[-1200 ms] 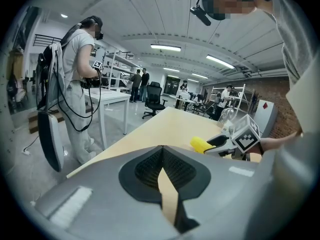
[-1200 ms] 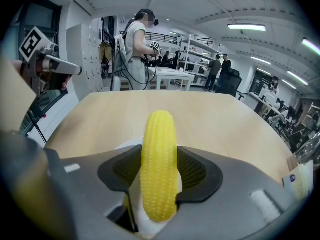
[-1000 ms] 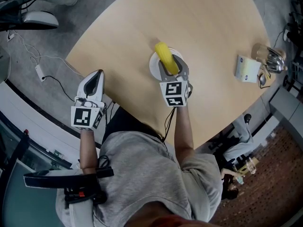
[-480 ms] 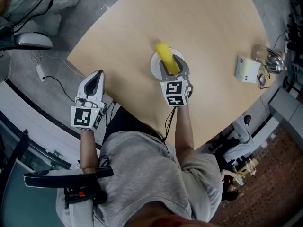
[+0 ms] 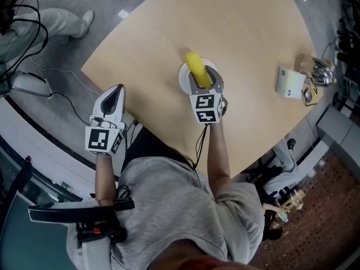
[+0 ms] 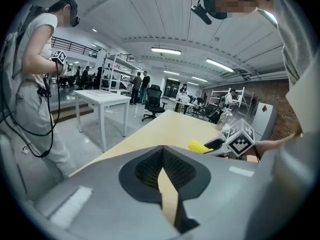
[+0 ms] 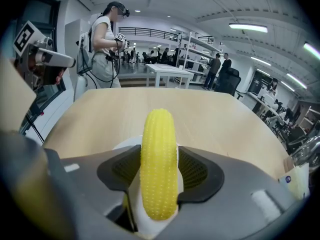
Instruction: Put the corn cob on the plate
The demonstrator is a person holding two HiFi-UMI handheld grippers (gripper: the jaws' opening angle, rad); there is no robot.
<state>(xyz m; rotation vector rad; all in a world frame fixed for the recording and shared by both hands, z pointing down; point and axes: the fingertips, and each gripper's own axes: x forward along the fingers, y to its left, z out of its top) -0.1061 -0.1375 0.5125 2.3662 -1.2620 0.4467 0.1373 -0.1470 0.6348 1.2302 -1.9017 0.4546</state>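
Gripping corn cob (image 7: pixel 159 149) across its lower half: right gripper (image 5: pixel 206 79), jaws parted only by the cob's width, pads pressed to both sides. Cob yellow, lying lengthwise along the jaws, tip pointing away from the person, placed directly over white plate (image 5: pixel 183 79) on the near part of the table (image 5: pixel 247 32). Contact between cob and plate not determinable; plate just beneath the cob in the right gripper view. Left gripper (image 6: pixel 163 166): jaws pressed together, nothing between them, held beside the table's near-left edge, well apart from plate. Progress, by estimate: pick-up and carry done, cob already above its target. Remaining: lowering to close any gap, opening of jaws, withdrawal without rolling the cob off the plate.
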